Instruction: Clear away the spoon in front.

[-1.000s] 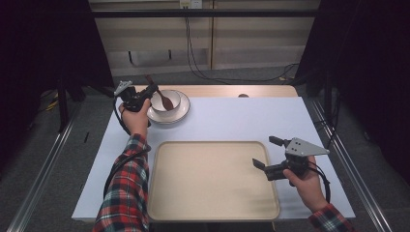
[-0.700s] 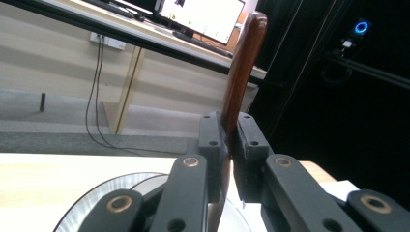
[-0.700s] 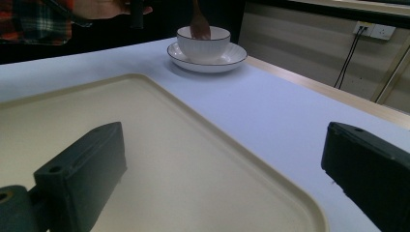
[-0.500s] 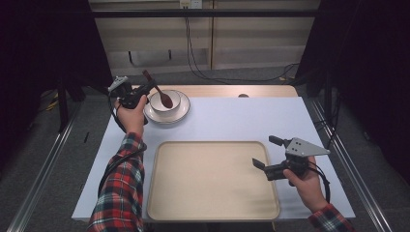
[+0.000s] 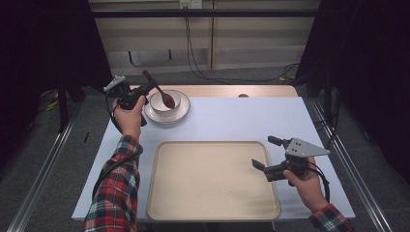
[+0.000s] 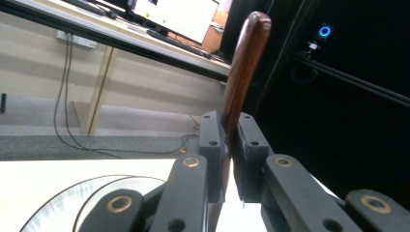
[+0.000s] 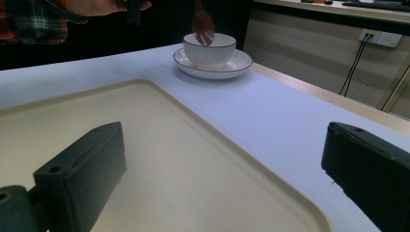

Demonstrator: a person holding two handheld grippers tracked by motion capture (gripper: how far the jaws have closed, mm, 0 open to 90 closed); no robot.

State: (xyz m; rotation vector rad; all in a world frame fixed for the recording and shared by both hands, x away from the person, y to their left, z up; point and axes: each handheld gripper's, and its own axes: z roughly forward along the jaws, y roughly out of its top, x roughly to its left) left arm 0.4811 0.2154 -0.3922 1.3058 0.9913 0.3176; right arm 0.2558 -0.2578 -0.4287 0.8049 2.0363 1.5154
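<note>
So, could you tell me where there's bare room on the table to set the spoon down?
The whole tray is bare, as is the tabletop between the saucer and the right edge. It is crowded only at the back left, around the bowl and left gripper.

You are looking at one beige tray, one white bowl, one white saucer and one brown wooden spoon. You are holding two grippers, the left gripper and the right gripper.
</note>
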